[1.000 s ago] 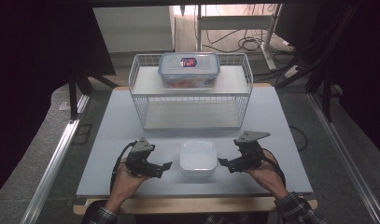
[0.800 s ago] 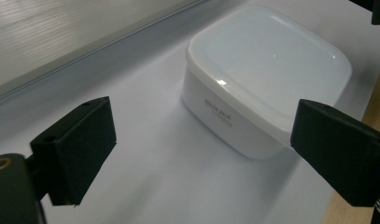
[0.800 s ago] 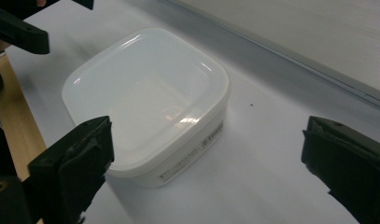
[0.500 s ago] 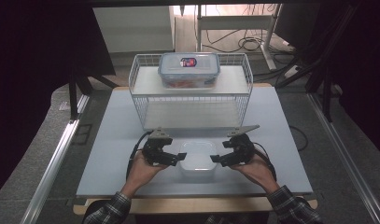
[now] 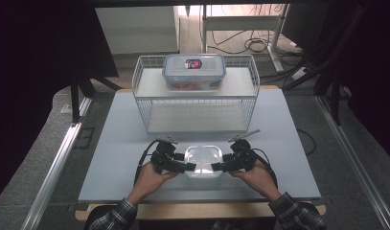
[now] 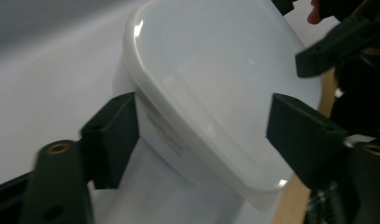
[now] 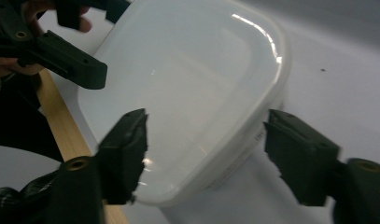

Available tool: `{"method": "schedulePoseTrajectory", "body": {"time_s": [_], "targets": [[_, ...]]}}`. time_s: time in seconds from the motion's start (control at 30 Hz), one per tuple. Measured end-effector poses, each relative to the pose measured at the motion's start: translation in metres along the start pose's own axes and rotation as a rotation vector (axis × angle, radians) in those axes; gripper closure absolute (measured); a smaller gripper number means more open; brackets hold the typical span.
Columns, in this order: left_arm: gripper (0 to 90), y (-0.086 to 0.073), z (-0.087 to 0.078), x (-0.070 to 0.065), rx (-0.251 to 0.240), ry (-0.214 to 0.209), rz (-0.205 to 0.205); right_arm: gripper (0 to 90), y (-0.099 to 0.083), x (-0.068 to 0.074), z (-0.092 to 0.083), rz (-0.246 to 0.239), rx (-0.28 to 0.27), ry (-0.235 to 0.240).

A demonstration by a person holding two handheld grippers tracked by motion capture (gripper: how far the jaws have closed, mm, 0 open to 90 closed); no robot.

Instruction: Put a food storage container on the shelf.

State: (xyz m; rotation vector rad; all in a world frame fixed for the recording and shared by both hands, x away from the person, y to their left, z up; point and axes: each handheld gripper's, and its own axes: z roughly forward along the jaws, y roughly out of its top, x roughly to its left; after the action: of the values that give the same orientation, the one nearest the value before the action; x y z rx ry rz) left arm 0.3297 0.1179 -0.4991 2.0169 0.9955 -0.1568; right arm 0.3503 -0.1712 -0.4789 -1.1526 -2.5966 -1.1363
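You had both hands low in the high view's centre, flanking the white container (image 5: pixel 202 160) on the table (image 5: pixel 116 143). Your left gripper (image 5: pixel 189 167) straddled its left rim, jaws apart and just closing in, one pad touching the wall, the other short of it. Your right gripper (image 5: pixel 217 167) did likewise on the right rim, jaws apart, closing. Farther up stood the wire rack (image 5: pixel 197 106), bearing a lidded box (image 5: pixel 194 72).
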Motion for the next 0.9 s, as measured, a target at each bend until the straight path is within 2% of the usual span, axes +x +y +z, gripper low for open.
{"method": "schedulePoseTrajectory", "body": {"time_s": [0.03,0.07,0.1,0.23,0.27,0.3,0.5,0.57,0.6,0.63,0.7,0.77,0.9], "targets": [[41.7,0.000,0.000,0.000,0.000,0.000,0.000,39.4,0.000,0.000,0.000,0.000,0.000,0.000],[48.7,-0.002,-0.004,-0.001,-0.018,0.012,0.000,47.7,-0.001,0.001,-0.006,0.011,-0.018,-0.027],[48.7,-0.002,-0.006,-0.003,-0.021,0.018,0.000,47.7,-0.001,0.001,-0.006,0.011,-0.018,-0.027],[59.5,-0.002,-0.009,-0.005,-0.084,0.056,-0.014,59.8,-0.001,0.002,-0.012,0.021,-0.050,-0.053],[63.8,-0.002,-0.010,-0.005,-0.108,0.064,-0.021,63.3,0.000,0.002,-0.015,0.016,-0.068,-0.066],[68.4,-0.002,-0.010,-0.005,-0.140,0.080,-0.035,67.9,0.001,0.001,-0.018,0.016,-0.110,-0.083],[71.0,-0.004,-0.008,-0.007,-0.184,0.105,-0.060,70.1,-0.001,-0.002,-0.017,0.027,-0.168,-0.100],[73.9,-0.005,-0.009,-0.007,-0.199,0.099,-0.071,72.6,-0.003,0.000,-0.018,0.020,-0.184,-0.113],[76.1,-0.005,-0.010,-0.006,-0.205,0.101,-0.072,74.7,-0.003,0.000,-0.018,0.014,-0.193,-0.119],[78.7,-0.006,-0.009,-0.006,-0.207,0.120,-0.054,77.8,-0.003,0.001,-0.019,0.008,-0.200,-0.127],[78.7,-0.005,-0.008,-0.007,-0.209,0.131,-0.052,77.8,-0.004,0.002,-0.019,-0.005,-0.212,-0.142],[78.7,-0.005,-0.008,-0.005,-0.215,0.127,-0.055,77.8,-0.004,0.001,-0.018,-0.002,-0.219,-0.143],[78.7,-0.005,-0.008,-0.004,-0.221,0.118,-0.064,77.6,-0.008,-0.003,-0.016,0.030,-0.253,-0.115]]}}
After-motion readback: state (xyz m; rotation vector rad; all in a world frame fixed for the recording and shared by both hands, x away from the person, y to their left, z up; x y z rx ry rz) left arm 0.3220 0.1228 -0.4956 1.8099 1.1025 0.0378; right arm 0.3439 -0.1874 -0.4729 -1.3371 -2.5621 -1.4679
